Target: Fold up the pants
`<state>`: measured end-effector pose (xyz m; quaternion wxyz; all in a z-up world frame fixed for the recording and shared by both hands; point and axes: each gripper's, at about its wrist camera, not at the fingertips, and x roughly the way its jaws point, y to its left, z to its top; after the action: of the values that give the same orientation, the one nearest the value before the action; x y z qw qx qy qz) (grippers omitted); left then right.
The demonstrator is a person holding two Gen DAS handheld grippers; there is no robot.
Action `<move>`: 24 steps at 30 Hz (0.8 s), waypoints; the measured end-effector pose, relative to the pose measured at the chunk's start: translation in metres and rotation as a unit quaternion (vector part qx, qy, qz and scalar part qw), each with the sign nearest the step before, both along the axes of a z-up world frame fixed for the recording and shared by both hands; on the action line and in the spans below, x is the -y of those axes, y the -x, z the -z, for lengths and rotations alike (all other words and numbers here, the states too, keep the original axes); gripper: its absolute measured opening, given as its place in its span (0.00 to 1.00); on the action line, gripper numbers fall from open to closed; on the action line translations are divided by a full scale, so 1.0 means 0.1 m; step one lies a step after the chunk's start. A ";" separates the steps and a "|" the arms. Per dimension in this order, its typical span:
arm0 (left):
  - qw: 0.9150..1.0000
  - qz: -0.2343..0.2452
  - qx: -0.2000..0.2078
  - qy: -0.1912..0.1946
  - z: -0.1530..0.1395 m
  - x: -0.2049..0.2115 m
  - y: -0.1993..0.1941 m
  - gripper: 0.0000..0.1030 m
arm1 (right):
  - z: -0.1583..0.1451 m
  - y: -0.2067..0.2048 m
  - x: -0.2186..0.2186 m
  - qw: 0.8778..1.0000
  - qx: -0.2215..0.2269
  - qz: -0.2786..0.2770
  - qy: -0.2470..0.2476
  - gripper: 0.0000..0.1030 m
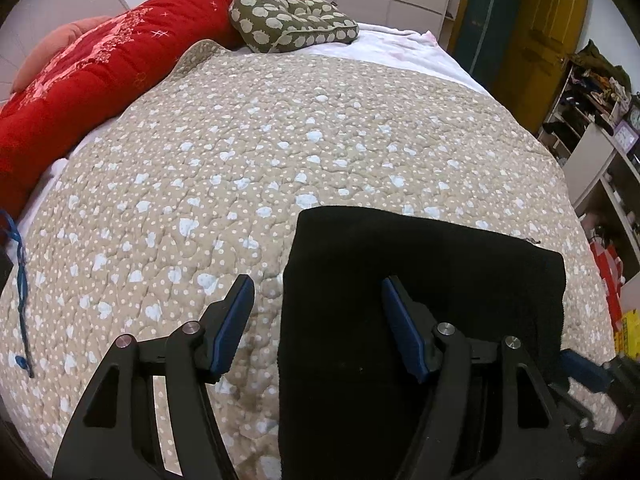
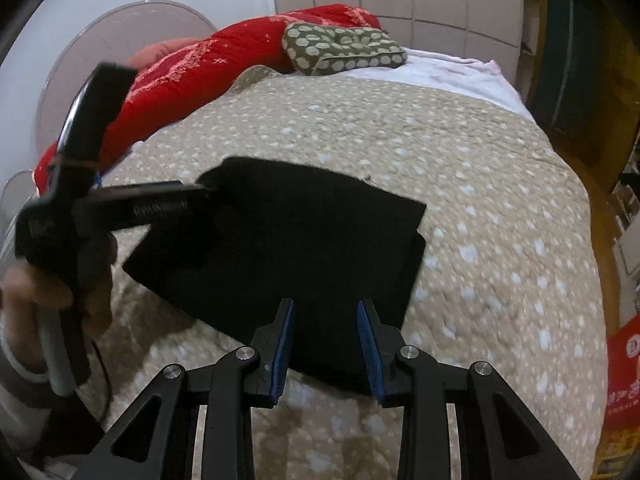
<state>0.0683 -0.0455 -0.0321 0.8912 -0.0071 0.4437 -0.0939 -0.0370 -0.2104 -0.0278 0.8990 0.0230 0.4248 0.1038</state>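
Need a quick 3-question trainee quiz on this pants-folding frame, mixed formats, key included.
1. True or false: the left gripper is clamped on the black pants.
2. The pants lie on: A) bare white sheet B) beige dotted quilt C) red blanket
3. Fill in: the olive spotted ___ lies at the bed's far end.

Key: 1 false, jaws stand wide, pads apart. 2 B. 3 cushion.

Dotted quilt, red duvet — green pillow
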 end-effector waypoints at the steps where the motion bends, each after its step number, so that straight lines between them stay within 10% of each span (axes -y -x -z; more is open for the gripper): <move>1: 1.000 -0.001 0.000 0.000 0.00 0.00 0.01 0.65 | 0.03 0.00 0.01 1.000 0.003 0.003 -0.004 0.30; 24: 1.000 -0.006 0.006 -0.011 -0.03 -0.02 0.45 0.65 | -0.01 0.07 0.10 1.000 -0.009 0.005 -0.019 0.33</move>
<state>0.0230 -0.0435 -0.0289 0.8945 0.0005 0.4391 -0.0834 -0.0442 -0.2200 -0.0263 0.8952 0.0431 0.4303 0.1077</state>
